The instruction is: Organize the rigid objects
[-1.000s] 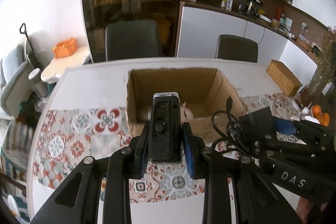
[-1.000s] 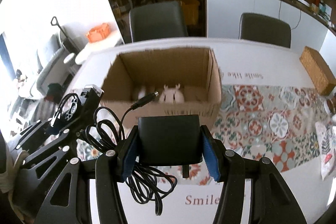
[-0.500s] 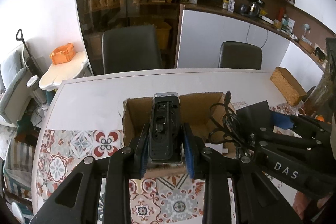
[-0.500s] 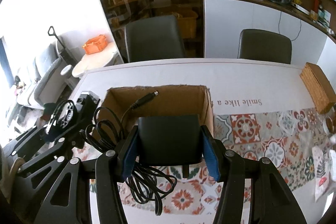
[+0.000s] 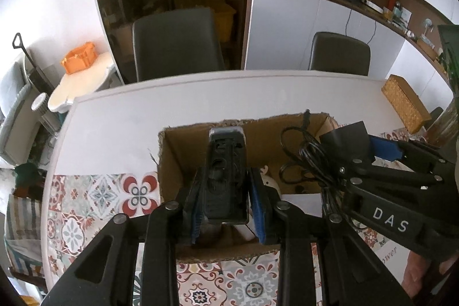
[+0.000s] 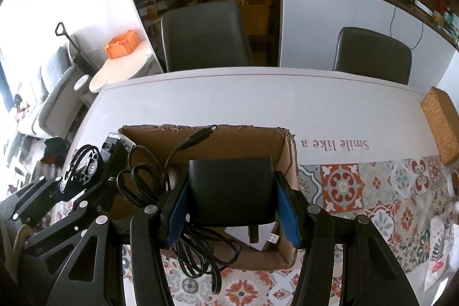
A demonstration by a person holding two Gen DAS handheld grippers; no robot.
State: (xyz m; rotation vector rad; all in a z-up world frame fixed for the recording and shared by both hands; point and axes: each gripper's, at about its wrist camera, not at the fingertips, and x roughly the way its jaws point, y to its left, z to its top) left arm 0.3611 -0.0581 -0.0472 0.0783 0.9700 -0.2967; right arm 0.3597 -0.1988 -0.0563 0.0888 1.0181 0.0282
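On the surface (image 6: 200, 102) stands the cardboard box (image 6: 229, 139). Above it, tilted downward, the right claw (image 6: 233, 200) grips a black adapter (image 6: 231, 188) with hanging cable (image 6: 200, 251); the left claw (image 5: 226, 205) grips a narrow black device (image 5: 225, 174).

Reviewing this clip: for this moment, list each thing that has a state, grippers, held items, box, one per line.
Left gripper: shut on a narrow black device, held above the box.
Right gripper: shut on a black power adapter.
Adapter cable: loosely coiled, hanging free, plug end sticking up.
Cardboard box: open at the top, upright on the table, small white things inside.
Chairs: empty, at the table's far side.
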